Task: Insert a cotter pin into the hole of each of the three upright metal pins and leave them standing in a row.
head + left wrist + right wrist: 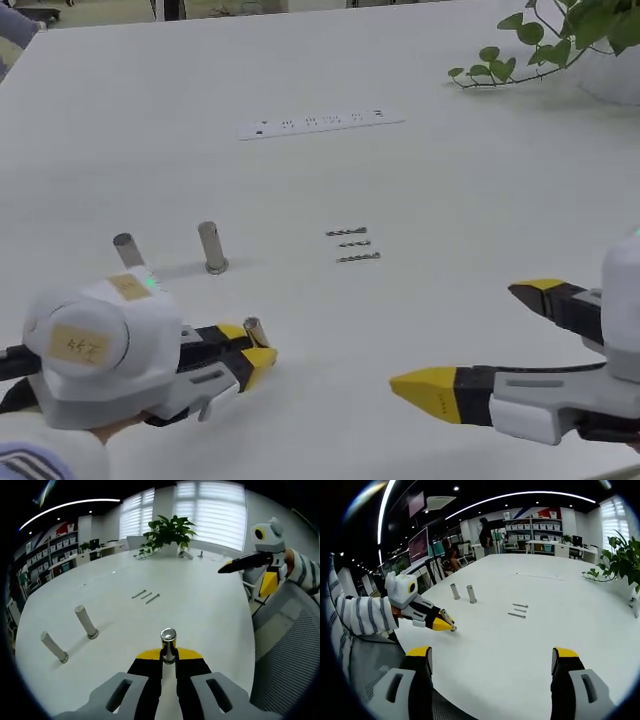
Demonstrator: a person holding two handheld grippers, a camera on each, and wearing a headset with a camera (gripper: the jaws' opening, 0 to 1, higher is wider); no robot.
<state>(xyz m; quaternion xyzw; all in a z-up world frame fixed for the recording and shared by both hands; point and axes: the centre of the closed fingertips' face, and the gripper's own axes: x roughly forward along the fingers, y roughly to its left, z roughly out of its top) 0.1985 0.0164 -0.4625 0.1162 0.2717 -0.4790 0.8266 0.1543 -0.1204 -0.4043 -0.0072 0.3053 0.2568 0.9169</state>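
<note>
Two upright metal pins (127, 250) (211, 247) stand side by side on the white table (430, 180). A third metal pin (168, 644) stands between the yellow tips of my left gripper (168, 656), which is shut on it near the table's front left. Three cotter pins (352, 244) lie in a small stack to the right of the pins. My right gripper (478, 338) hovers at the lower right, open and holding nothing. The right gripper view shows both free pins (455, 591) (471, 594), the cotter pins (518, 610) and the left gripper (440, 623).
A white power strip (322, 123) lies flat further back on the table. A potted plant (560, 40) trails leaves at the far right corner. An office chair (290, 645) stands by the table's edge.
</note>
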